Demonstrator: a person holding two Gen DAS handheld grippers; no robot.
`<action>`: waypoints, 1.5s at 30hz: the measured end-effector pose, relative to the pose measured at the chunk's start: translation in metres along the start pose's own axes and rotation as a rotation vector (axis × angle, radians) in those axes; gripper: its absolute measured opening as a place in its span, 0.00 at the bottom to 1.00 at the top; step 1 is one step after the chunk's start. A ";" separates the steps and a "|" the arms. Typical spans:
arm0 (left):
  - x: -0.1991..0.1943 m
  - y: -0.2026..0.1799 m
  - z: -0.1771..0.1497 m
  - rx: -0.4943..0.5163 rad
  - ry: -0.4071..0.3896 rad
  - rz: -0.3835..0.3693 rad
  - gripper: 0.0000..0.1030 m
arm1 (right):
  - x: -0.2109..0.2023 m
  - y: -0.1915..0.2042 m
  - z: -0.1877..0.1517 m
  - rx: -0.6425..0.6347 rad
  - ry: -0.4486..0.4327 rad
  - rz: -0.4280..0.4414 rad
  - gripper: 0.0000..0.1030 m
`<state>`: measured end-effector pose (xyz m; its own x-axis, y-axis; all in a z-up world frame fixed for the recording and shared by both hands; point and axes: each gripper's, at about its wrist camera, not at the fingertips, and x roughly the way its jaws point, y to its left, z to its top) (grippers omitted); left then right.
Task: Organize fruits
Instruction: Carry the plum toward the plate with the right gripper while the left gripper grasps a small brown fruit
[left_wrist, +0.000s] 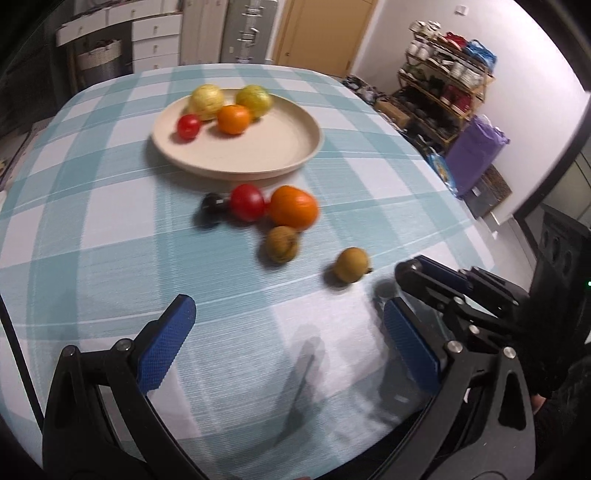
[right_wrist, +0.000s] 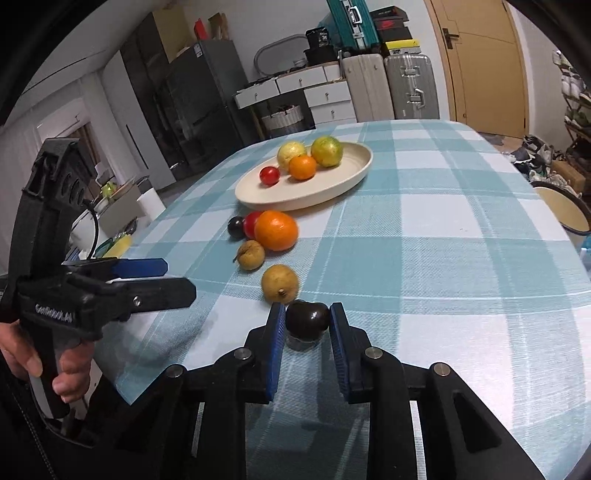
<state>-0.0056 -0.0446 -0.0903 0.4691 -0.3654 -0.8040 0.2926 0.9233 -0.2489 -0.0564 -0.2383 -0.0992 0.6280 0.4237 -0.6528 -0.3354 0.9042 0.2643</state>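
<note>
A dark plum (right_wrist: 307, 319) sits between the blue pads of my right gripper (right_wrist: 307, 314), which is shut on it just above the checked tablecloth (right_wrist: 424, 258). Just beyond it lie a yellow-brown fruit (right_wrist: 279, 282), a brown fruit (right_wrist: 251, 254), a large orange (right_wrist: 276, 229), a red tomato (right_wrist: 252, 223) and another dark plum (right_wrist: 235, 227). The cream plate (right_wrist: 295, 201) further back holds two yellow-green fruits, a small orange and a small tomato. My left gripper (left_wrist: 291, 332) hangs open over bare cloth, short of the loose fruit (left_wrist: 291, 206); a hand holds it at the left of the right wrist view.
The table's right edge drops toward a shoe rack (left_wrist: 443, 92) and a purple bag (left_wrist: 476, 147). A round cream basin (right_wrist: 561, 214) stands past the far right edge. Drawers and suitcases (right_wrist: 406, 88) line the back wall.
</note>
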 end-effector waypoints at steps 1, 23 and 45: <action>0.001 -0.003 0.001 0.002 0.008 -0.009 0.98 | -0.001 -0.002 0.001 0.005 -0.006 -0.014 0.24; 0.052 -0.037 0.026 -0.013 0.140 -0.102 0.59 | -0.021 -0.033 0.013 0.014 -0.096 -0.085 0.24; 0.038 -0.029 0.036 0.039 0.080 -0.128 0.24 | -0.010 -0.034 0.016 0.015 -0.075 -0.060 0.24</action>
<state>0.0332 -0.0897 -0.0940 0.3585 -0.4682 -0.8077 0.3787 0.8637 -0.3326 -0.0398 -0.2721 -0.0904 0.6975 0.3711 -0.6130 -0.2853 0.9286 0.2374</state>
